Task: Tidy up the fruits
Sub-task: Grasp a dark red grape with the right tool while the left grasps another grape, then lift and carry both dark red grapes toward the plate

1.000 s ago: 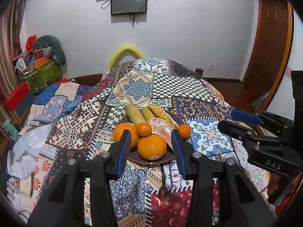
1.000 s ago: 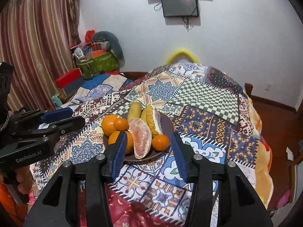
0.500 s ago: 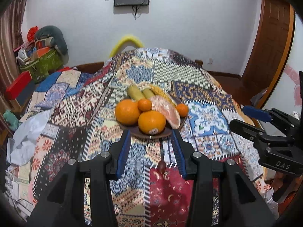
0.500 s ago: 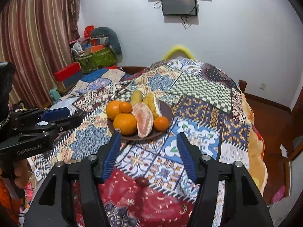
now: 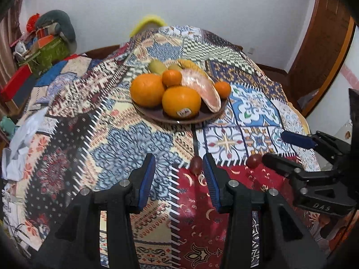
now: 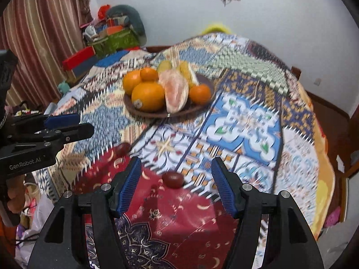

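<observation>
A brown plate (image 5: 154, 114) (image 6: 148, 114) on the patchwork cloth holds two big oranges (image 5: 181, 101), small tangerines (image 5: 222, 89), a peeled pomelo segment (image 5: 203, 89) and yellow-green fruits (image 5: 157, 66). Two small dark red fruits lie on the cloth nearer me: one (image 5: 196, 165) (image 6: 123, 149) just ahead of my left gripper (image 5: 179, 173), one (image 5: 254, 160) (image 6: 172, 179) between the open fingers of my right gripper (image 6: 176, 182). Both grippers are open and empty. The right gripper also shows in the left wrist view (image 5: 285, 150).
The patchwork-covered round table (image 5: 116, 139) drops off at its edges on all sides. A cluttered pile of boxes and bags (image 5: 42, 47) stands at the back left. A wooden door (image 5: 323, 44) is on the right.
Both grippers have pulled back from the plate and tilted down toward the near cloth. The two small red fruits have come into view. The right gripper's jaws have opened wider.
</observation>
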